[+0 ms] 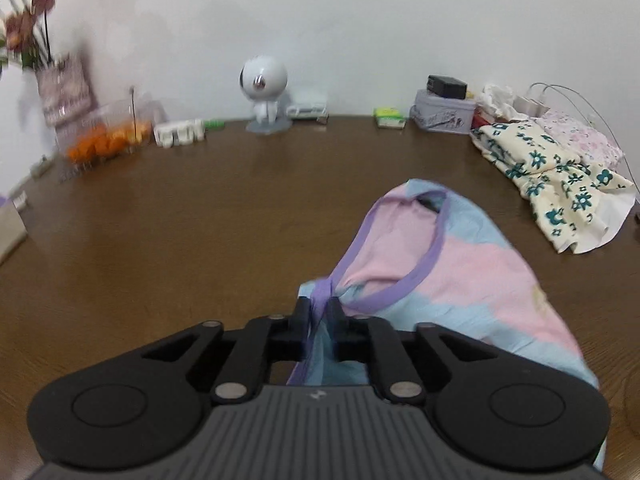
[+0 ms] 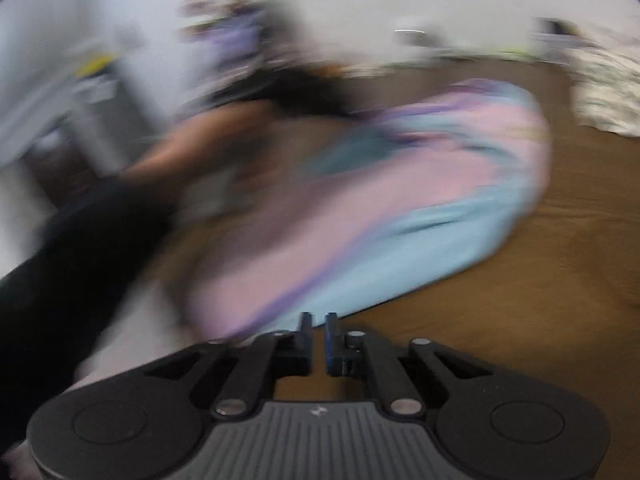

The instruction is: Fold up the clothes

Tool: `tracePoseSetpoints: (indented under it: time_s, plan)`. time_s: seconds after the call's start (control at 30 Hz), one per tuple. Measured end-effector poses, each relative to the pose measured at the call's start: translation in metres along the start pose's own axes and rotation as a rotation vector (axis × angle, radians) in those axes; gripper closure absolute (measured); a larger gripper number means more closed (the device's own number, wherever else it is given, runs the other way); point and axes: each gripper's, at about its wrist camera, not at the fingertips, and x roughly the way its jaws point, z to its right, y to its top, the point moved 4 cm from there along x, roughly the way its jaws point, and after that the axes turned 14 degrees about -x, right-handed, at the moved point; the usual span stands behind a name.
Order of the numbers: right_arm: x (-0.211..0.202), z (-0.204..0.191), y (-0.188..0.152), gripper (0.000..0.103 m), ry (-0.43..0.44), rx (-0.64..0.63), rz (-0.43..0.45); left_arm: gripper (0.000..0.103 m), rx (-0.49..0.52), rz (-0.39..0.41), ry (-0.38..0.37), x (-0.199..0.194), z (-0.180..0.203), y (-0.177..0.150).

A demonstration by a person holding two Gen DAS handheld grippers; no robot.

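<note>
One garment, a pink-and-blue top (image 1: 460,264), lies on the bench (image 1: 180,220), its purple-trimmed edge pinched in the left gripper (image 1: 320,312); the right gripper (image 2: 318,324), jaws nearly closed and empty, sits just beside its blue hem.

No readable text, label, brand or number shows anywhere in either wrist view.

white round-headed figurine (image 1: 262,94) stands at the back of the brown table (image 1: 160,216), oranges in a clear box (image 1: 106,140) left, grey tin (image 1: 442,114) right.
</note>
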Motion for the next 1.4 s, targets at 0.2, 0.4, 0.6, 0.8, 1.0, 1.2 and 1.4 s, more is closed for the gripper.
tracePoseSetpoints:
  time_s: [0.2, 0.4, 0.6, 0.8, 1.0, 1.2, 1.4]
  plan:
    - [-0.045, 0.034, 0.001, 0.066, -0.251, 0.016, 0.069, 0.009, 0.05, -0.029, -0.158, -0.042, 0.058, -0.007]
    - [-0.055, 0.049, -0.016, 0.066, -0.264, 0.087, 0.07, 0.016, 0.22, -0.115, 0.089, 0.037, 0.098, -0.019]
    - [-0.069, 0.05, -0.038, 0.065, -0.279, 0.091, 0.079, 0.102, 0.009, -0.196, -0.121, 0.039, 0.095, -0.022]
    - [-0.094, 0.067, -0.049, 0.066, -0.315, 0.154, 0.169, 0.102, 0.123, -0.244, -0.591, -0.072, 0.141, -0.06]
    - [-0.121, 0.084, -0.064, 0.058, -0.359, 0.197, 0.187, 0.023, 0.209, -0.136, -0.429, -0.132, 0.112, -0.093]
    - [-0.107, 0.079, -0.069, 0.057, -0.324, 0.193, 0.164, 0.021, -0.161, -0.126, -0.075, -0.042, 0.045, -0.044]
    - [-0.105, 0.068, -0.07, 0.057, -0.337, 0.164, 0.151, 0.028, -0.186, -0.086, 0.066, 0.014, 0.032, -0.01]
